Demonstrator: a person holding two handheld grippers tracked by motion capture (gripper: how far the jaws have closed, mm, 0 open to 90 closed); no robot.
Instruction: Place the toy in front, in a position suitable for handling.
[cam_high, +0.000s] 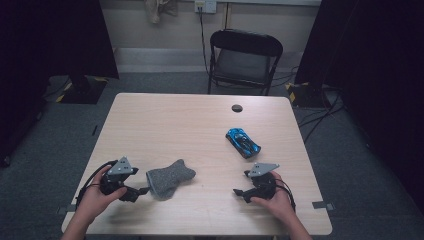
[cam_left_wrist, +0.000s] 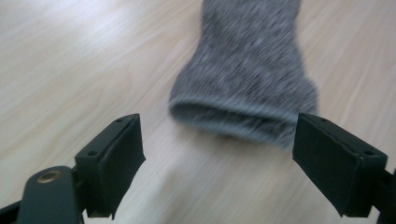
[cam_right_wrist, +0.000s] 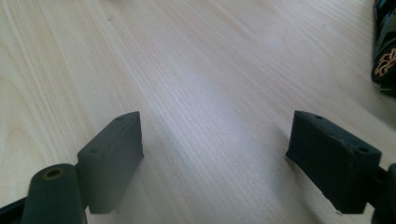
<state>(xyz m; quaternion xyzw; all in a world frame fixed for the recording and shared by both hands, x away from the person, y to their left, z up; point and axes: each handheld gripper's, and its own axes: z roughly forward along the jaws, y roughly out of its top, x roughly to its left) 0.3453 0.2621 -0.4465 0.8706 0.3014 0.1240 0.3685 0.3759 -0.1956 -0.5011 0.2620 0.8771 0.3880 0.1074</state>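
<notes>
Table (cam_high: 165, 120) of pale wood takes up the middle of the high view, and on it lie two loose things: one grey sock (cam_high: 170, 179) in the lower left part of the frame and one blue toy car (cam_high: 242, 141) right of centre. Two hands come up from the bottom edge, each with one gripper. The left gripper (cam_high: 142, 190) sits at the lower left, its tips just beside the sock's open cuff; in the left gripper view its jaws stand wide apart with nothing between them, and the sock (cam_left_wrist: 247, 70) lies beyond them in the upper middle of that frame, cuff towards the camera, not touched by either pad. The right gripper (cam_high: 239, 191) rests at the lower right, near the car but apart from it; its jaws are likewise spread wide over bare wood, with the car (cam_right_wrist: 385, 42) at the upper right edge of the right gripper view. One black folding chair (cam_high: 245, 60) stands behind the table at the top of the high view.
</notes>
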